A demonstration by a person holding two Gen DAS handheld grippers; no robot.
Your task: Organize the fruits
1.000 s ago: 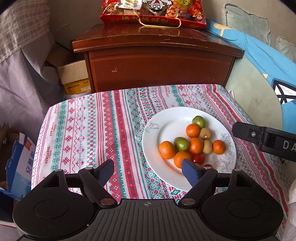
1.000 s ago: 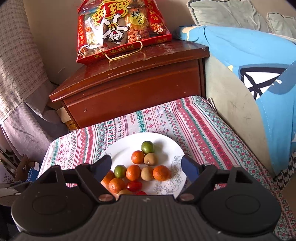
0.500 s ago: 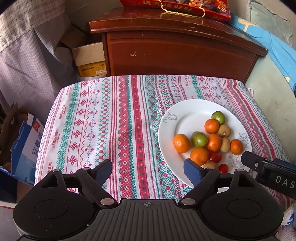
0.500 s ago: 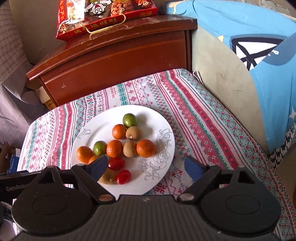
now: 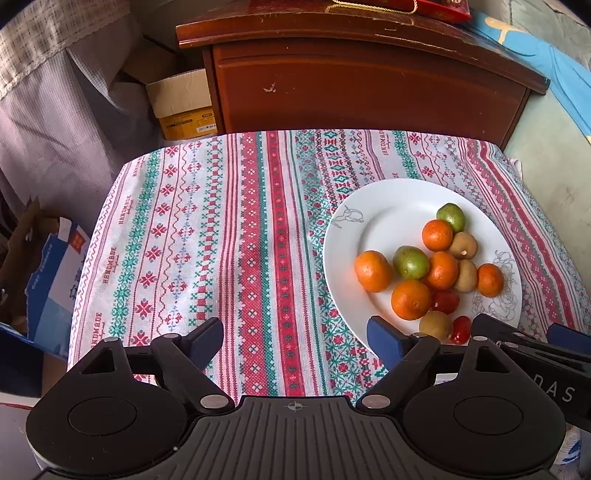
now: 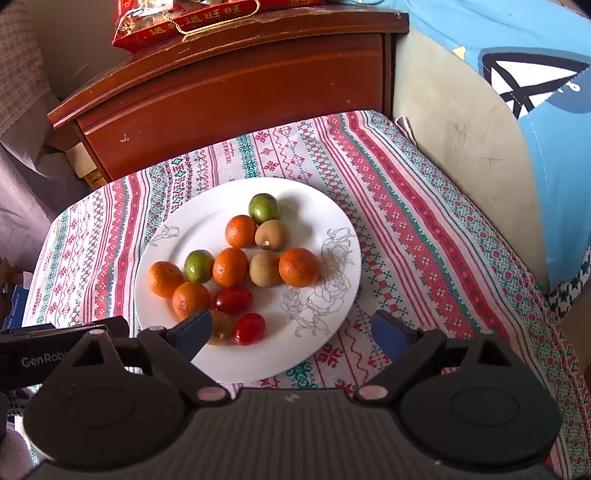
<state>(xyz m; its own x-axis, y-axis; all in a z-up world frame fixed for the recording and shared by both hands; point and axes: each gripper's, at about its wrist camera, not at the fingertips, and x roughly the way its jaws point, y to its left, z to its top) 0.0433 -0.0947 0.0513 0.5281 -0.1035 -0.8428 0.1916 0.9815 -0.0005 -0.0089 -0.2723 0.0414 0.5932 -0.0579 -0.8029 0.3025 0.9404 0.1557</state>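
Observation:
A white plate (image 5: 388,206) (image 6: 221,206) sits on the right part of a striped cloth. On it lie several orange mandarins (image 6: 299,266), two green fruits (image 6: 263,207), three brown kiwis (image 6: 271,234) and two red cherry tomatoes (image 6: 249,328). My left gripper (image 5: 295,338) is open over bare cloth just left of the plate, nothing between its fingers. My right gripper (image 6: 293,330) hovers over the plate's near rim, its jaws opening. The nearest tomato shows between its fingers, untouched, and its left finger hides part of a kiwi.
The striped cloth (image 5: 221,221) covers a small table. Behind it stands a brown wooden cabinet (image 5: 369,81) with a red snack pack (image 6: 184,22) on top. A cardboard box (image 5: 181,103) and a blue carton (image 5: 55,266) sit left. A blue cushion (image 6: 535,92) is right.
Both views have tipped downward. The right gripper has sunk toward the plate's near edge and its jaws have widened. The plate looks closer in both views.

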